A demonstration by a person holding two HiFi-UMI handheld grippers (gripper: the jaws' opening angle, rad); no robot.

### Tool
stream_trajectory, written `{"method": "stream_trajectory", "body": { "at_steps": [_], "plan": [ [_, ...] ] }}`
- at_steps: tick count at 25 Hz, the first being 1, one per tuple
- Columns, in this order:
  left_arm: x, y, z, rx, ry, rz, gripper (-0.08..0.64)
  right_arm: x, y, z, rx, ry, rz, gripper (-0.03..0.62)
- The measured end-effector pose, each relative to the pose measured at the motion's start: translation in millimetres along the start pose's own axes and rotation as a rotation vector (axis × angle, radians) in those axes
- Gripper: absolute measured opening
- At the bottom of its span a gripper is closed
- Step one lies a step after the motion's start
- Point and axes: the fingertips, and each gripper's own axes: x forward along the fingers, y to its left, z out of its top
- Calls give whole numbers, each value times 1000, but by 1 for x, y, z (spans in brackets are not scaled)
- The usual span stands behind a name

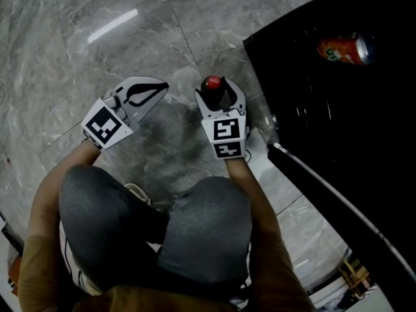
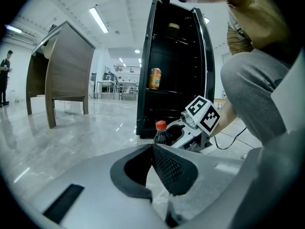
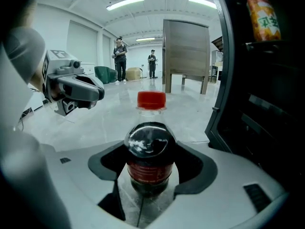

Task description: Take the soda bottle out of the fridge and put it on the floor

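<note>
Upright in the right gripper (image 1: 218, 91), fingers clenched round its mid-body, the dark red-capped plastic soda bottle (image 3: 150, 156) hangs low over the grey marble floor (image 1: 130, 31) beside the open black fridge (image 1: 338, 142), left gripper (image 2: 152, 149) fingers pressed together on nothing; the bottle looks full, so probably heavy, smooth and slippery, and the waist seems the best hold.

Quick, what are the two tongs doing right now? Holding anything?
Left tongs: closed, nothing in them.
Right tongs: closed on the soda bottle.
</note>
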Motion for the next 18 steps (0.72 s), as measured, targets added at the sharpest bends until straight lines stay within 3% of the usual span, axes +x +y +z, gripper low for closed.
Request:
{"method": "stream_trajectory", "body": {
  "at_steps": [8, 18],
  "plan": [
    [1, -4, 0, -34, -3, 0, 0, -9, 0, -10, -35, 19, 19, 299],
    [-5, -13, 28, -43, -81, -9, 2, -19, 3, -19, -54, 54, 34, 299]
  ]
}}
